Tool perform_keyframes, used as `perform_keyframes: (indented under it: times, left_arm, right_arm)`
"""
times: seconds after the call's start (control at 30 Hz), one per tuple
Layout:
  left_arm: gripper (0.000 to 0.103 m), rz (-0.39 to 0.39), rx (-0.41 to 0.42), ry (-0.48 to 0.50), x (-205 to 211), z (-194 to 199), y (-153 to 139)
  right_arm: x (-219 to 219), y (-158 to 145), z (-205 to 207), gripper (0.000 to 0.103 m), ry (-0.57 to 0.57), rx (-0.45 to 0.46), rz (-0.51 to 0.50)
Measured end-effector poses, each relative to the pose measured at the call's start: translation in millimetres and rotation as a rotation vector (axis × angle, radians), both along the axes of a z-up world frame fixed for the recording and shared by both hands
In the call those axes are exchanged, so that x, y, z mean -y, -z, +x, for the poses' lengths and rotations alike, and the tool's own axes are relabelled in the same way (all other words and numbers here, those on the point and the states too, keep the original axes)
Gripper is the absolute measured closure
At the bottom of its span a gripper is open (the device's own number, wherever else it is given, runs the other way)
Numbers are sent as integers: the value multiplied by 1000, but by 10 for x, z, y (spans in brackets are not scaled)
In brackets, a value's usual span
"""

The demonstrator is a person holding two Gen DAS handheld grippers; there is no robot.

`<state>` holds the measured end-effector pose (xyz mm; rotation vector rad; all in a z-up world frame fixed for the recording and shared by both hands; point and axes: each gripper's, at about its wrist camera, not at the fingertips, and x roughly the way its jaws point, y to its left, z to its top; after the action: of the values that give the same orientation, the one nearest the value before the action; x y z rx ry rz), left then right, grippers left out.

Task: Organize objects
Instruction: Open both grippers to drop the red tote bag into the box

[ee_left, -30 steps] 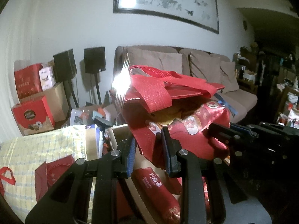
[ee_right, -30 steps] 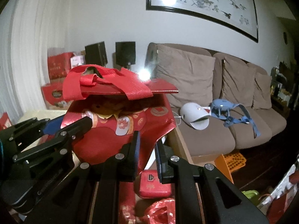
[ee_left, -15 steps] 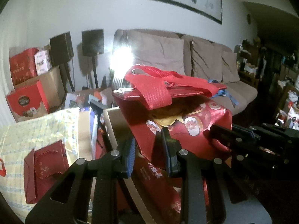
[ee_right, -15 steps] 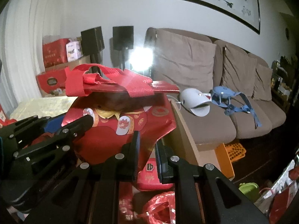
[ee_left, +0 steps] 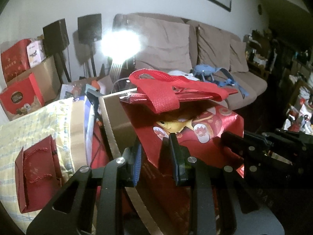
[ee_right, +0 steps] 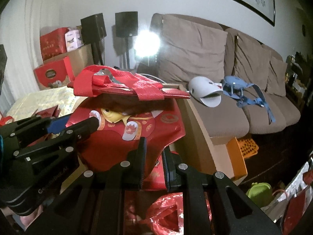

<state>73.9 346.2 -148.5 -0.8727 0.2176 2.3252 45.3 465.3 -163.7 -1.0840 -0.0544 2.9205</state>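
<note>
Red gift bag [ee_left: 195, 133], printed figure on its face, woven handles flopped over the top: left gripper [ee_left: 155, 157] clenched on its lower left corner, right gripper [ee_right: 153, 157] pinching its lower right edge, bag between and ahead of both (cardboard box [ee_left: 109, 121] below; beige sofa [ee_right: 225, 62] well beyond).

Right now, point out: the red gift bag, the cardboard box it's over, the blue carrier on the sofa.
red gift bag [ee_right: 117, 146], right wrist view, printed front panel.
cardboard box [ee_right: 197, 121], right wrist view, its right wall.
blue carrier [ee_right: 234, 83], right wrist view, its padded body.
</note>
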Motion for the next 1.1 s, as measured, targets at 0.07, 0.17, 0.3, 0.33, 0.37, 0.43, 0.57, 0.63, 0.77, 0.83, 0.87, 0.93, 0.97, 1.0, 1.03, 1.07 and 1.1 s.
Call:
perform_keyframes:
  times: [0.07, 0.17, 0.3, 0.33, 0.37, 0.43, 0.57, 0.63, 0.77, 0.83, 0.87, 0.93, 0.97, 1.0, 1.03, 1.07, 1.1]
  left_arm:
    - [79, -6, 17, 3, -13, -24, 47]
    - [79, -26, 39, 5, -33, -44, 123]
    - [79, -46, 79, 4, -51, -68, 184]
    - [79, -44, 101, 1, -43, -92, 202]
    - [79, -44, 122, -1, -36, -113, 222]
    - [79, -50, 156, -3, -20, -163, 264]
    - [79, -79, 199, -2, -11, -214, 350]
    - [79, -97, 203, 4, -27, -211, 383]
    - [78, -114, 207, 14, -40, -178, 384]
    - [77, -133, 208, 6, -36, -166, 363]
    - [76, -138, 205, 5, -38, -159, 338]
    - [71, -152, 191, 7, -23, -124, 296]
    - [67, -166, 181, 7, -22, -107, 277]
    - [66, -182, 157, 10, -17, -77, 251]
    - [62, -187, 128, 22, -9, -40, 216]
    - [58, -194, 108, 24, -11, -9, 181]
    - [55, -202, 86, 21, -3, 18, 143]
  right_arm:
    - [-2, 40, -18, 88, 0, 12, -2]
    - [-7, 107, -44, 88, 1, 35, -6]
    - [-9, 179, -70, 88, 3, 63, -11]
    - [-9, 196, -78, 88, 2, 71, -11]
    - [-6, 209, -83, 88, 1, 78, -12]
    - [2, 250, -100, 88, -5, 97, -15]
    - [17, 341, -125, 88, -16, 134, -20]
    - [6, 375, -137, 88, -15, 151, -25]
    - [-9, 390, -142, 88, -8, 162, -39]
    - [-44, 392, -136, 88, -14, 168, -78]
    - [-61, 385, -140, 88, -16, 169, -98]
    - [-99, 379, -140, 88, -12, 171, -132]
    - [-103, 370, -146, 88, -9, 170, -134]
    - [-108, 363, -144, 87, 0, 166, -125]
    - [-89, 364, -148, 83, 4, 170, -106]
    - [-50, 381, -162, 81, 12, 181, -54]
    - [-4, 409, -178, 80, 12, 190, -7]
